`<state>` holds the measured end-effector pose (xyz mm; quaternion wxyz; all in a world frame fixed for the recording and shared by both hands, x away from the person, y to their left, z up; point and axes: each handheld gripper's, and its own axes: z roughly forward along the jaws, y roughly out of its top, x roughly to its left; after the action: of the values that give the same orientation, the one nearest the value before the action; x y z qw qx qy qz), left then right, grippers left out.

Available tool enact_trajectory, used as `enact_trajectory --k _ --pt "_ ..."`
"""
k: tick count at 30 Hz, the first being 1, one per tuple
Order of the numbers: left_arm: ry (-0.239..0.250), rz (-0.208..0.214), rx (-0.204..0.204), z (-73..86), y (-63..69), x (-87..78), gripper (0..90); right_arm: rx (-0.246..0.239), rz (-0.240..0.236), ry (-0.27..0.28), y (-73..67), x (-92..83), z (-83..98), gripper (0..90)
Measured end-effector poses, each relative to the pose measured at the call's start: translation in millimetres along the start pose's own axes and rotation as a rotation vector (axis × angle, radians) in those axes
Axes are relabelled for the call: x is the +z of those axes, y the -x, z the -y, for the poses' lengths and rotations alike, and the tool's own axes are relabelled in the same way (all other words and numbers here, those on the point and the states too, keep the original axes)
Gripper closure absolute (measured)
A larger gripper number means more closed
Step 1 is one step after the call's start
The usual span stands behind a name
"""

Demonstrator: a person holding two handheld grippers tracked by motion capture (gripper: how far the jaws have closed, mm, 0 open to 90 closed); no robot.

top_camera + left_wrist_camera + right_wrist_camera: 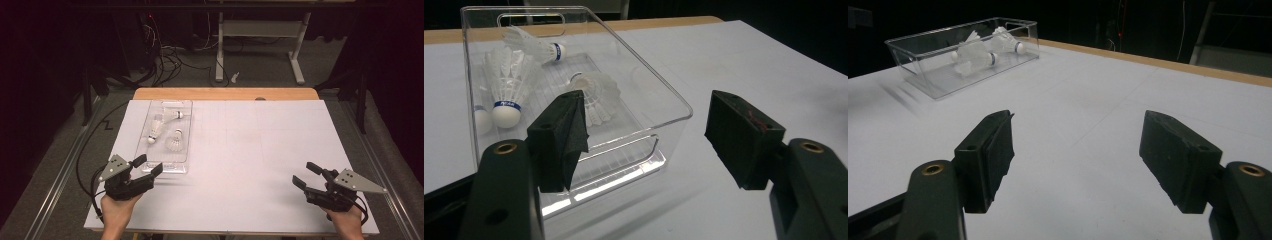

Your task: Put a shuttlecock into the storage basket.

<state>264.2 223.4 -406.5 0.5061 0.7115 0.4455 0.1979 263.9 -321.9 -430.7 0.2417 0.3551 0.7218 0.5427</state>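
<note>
So the left claw (148, 166) is spread wide, right at the near end of the clear plastic bin (187, 131), not gripping anything. Three white shuttlecocks (155, 129) lie inside the bin, which sits on the desk's (260, 150) left side. Right claw (306, 175) is also spread, hovering well apart, over bare desk.

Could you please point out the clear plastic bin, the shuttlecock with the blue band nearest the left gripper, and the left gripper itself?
clear plastic bin (669, 102), left gripper view, on its right wall.
shuttlecock (506, 112), left gripper view, on its white cork.
left gripper (146, 166), high view, midway between its open jaws.
</note>
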Motion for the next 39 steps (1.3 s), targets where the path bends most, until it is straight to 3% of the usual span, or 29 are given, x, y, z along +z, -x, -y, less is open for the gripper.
enact_trajectory --k 18,29,33,39 --pt "0.000 -0.007 0.000 7.9 -1.3 3.5 31.6 0.000 0.003 -0.002 0.3 -0.9 1.1 30.1" --pt "0.015 -0.008 -0.021 13.9 -4.7 2.6 31.5 0.000 0.004 -0.003 0.4 -1.0 0.9 30.1" --pt "-0.001 -0.024 0.002 15.8 -3.2 3.8 31.3 0.000 0.003 -0.003 0.3 -0.8 1.0 30.1" --pt "0.003 -0.023 -0.008 17.6 -4.4 4.1 31.2 -0.004 -0.001 -0.008 -0.2 -0.4 1.5 30.1"
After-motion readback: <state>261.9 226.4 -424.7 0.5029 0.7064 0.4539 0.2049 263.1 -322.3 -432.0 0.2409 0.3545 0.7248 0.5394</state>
